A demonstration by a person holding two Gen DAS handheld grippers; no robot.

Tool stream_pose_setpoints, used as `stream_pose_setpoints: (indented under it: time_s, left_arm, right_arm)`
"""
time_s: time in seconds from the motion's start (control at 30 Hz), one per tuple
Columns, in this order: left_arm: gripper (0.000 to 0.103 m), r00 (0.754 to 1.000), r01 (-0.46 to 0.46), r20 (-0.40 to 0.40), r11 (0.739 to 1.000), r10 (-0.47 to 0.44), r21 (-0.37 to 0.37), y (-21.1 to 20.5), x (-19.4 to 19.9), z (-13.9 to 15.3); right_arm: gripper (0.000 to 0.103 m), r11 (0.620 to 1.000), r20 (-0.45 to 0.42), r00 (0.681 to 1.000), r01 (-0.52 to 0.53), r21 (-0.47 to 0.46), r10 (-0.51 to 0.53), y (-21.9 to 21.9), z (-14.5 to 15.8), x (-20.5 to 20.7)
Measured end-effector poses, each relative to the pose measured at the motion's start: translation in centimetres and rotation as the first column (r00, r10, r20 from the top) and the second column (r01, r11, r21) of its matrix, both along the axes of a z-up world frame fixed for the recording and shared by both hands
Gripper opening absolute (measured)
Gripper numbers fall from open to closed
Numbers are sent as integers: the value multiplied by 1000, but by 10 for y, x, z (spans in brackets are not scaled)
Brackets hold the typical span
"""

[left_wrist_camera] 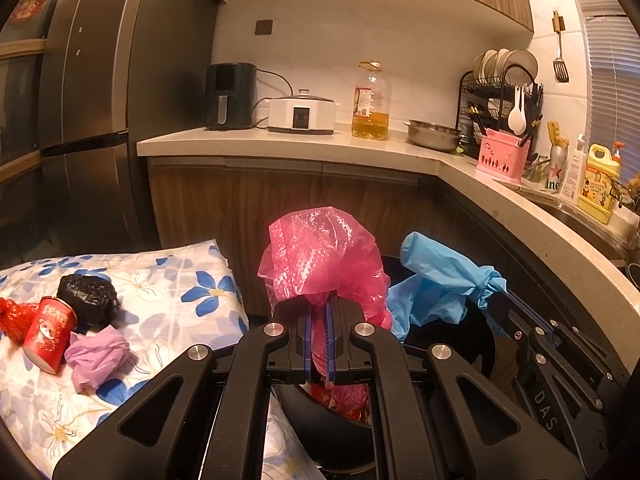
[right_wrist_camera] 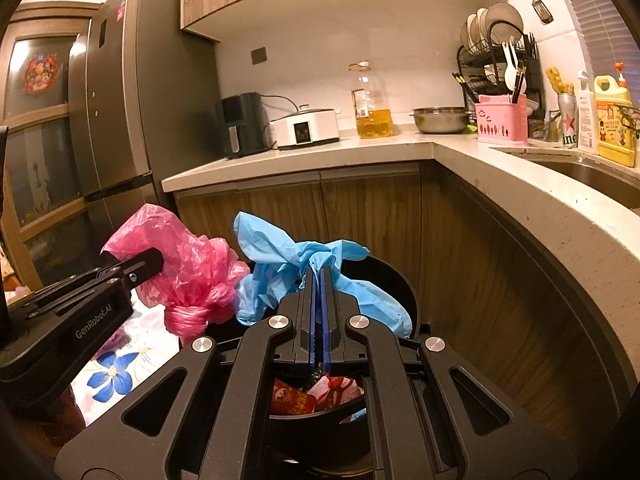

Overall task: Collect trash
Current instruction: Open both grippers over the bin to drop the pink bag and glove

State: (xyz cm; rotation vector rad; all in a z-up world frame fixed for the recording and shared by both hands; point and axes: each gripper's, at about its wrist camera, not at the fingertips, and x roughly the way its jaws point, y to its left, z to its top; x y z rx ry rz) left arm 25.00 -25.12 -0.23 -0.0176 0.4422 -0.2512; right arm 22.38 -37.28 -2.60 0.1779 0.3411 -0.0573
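Observation:
My left gripper (left_wrist_camera: 319, 308) is shut on a crumpled pink plastic bag (left_wrist_camera: 320, 256) and holds it above the black trash bin (left_wrist_camera: 476, 344). My right gripper (right_wrist_camera: 319, 276) is shut on a crumpled blue plastic bag (right_wrist_camera: 288, 256) over the same bin (right_wrist_camera: 396, 280). Both show in each view: the blue bag (left_wrist_camera: 440, 276) right of the pink one, the pink bag (right_wrist_camera: 188, 268) left of the blue one. Red trash (right_wrist_camera: 316, 396) lies inside the bin. On the floral cloth (left_wrist_camera: 172, 280) lie a red paper cup (left_wrist_camera: 48, 334), a black bag ball (left_wrist_camera: 88, 298), a purple wad (left_wrist_camera: 98, 356) and a red wad (left_wrist_camera: 14, 316).
A kitchen counter (left_wrist_camera: 304, 144) wraps behind and to the right, with an air fryer (left_wrist_camera: 230, 96), cooker (left_wrist_camera: 300, 114), oil bottle (left_wrist_camera: 371, 100), steel bowl (left_wrist_camera: 434, 134), dish rack (left_wrist_camera: 500, 92) and sink (right_wrist_camera: 592, 172). A fridge (left_wrist_camera: 92, 100) stands at left. Wooden cabinets (right_wrist_camera: 360, 208) lie behind the bin.

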Motion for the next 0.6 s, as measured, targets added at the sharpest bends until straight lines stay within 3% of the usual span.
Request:
stream_pose_setpoints:
  time_s: [0.13, 0.2, 0.27, 0.33, 0.4, 0.6]
  left_arm:
    - [6, 1000, 4, -4, 1000, -4, 3, -2, 3, -4]
    - [11, 1000, 5, -5, 1000, -5, 5, -3, 3, -4]
    - [19, 1000, 12, -8, 1000, -12, 6, -4, 4, -5]
    - [34, 1000, 13, -4, 1000, -13, 9, -4, 4, -6]
    - [36, 1000, 13, -2, 1000, -13, 8, -3, 3, -7]
    - [62, 1000, -12, 3, 1000, 12, -2, 4, 2, -7]
  right_arm:
    - [4, 1000, -12, 1000, 3, 7, -3, -4, -3, 3]
    - [8, 1000, -21, 1000, 11, 8, -10, -5, -4, 5]
    - [16, 1000, -23, 1000, 16, 6, -15, -7, -6, 6]
    - [25, 1000, -21, 999, 26, 5, -26, -9, -6, 5]
    - [29, 999, -20, 999, 36, 11, -36, -12, -7, 4]
    - [40, 999, -21, 998, 52, 6, -52, -13, -9, 1]
